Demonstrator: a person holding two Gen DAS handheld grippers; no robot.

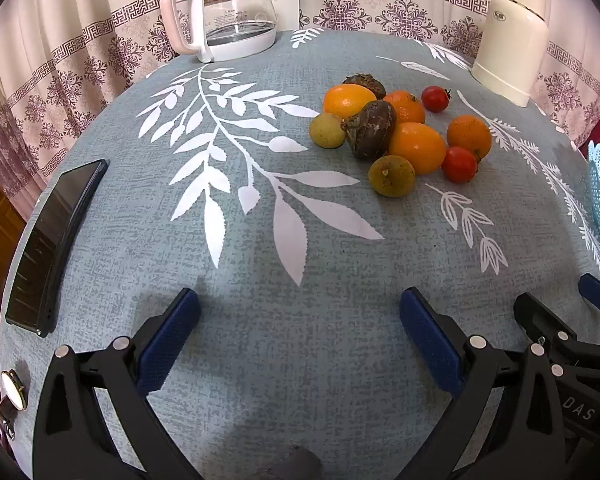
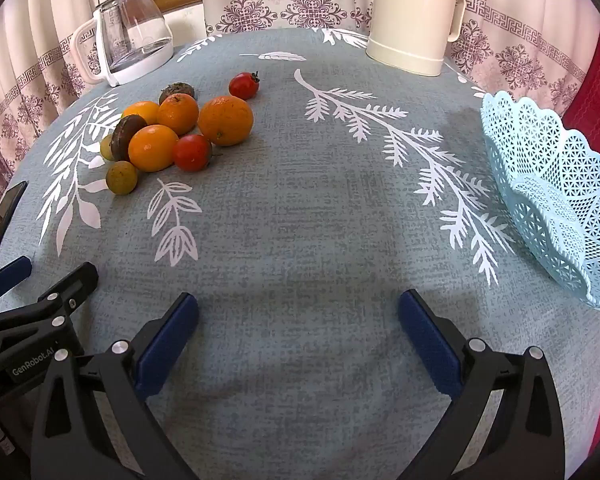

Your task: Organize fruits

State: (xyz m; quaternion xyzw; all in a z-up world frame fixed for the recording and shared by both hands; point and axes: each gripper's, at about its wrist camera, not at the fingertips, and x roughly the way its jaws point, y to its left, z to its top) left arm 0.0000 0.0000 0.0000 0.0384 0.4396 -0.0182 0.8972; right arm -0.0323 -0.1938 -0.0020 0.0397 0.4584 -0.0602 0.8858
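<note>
Only the left view shows the phone (image 1: 54,246); each hand-held gripper (image 1: 300,334) (image 2: 298,332) gapes wide, empty.

The surface (image 2: 300,240) is covered with a grey-blue woven cloth, matt and a little rough, with flat white printed leaves. On it, the oranges (image 2: 225,120) have a shiny, finely pitted peel, and the small tomatoes (image 2: 191,152) beside them look smooth and glossy. The dark brown fruits (image 1: 370,128) in the same heap are dull and wrinkled. To the right of the heap, the pale blue basket (image 2: 548,200) is perforated plastic with a soft shine. Behind the heap, the jug (image 2: 134,36) is clear glass with a white plastic base, and the cream flask (image 2: 412,20) is smooth plastic. The tongs (image 2: 298,336) are matt black plastic with textured blue pads (image 2: 166,344) and bright metal rivets.
</note>
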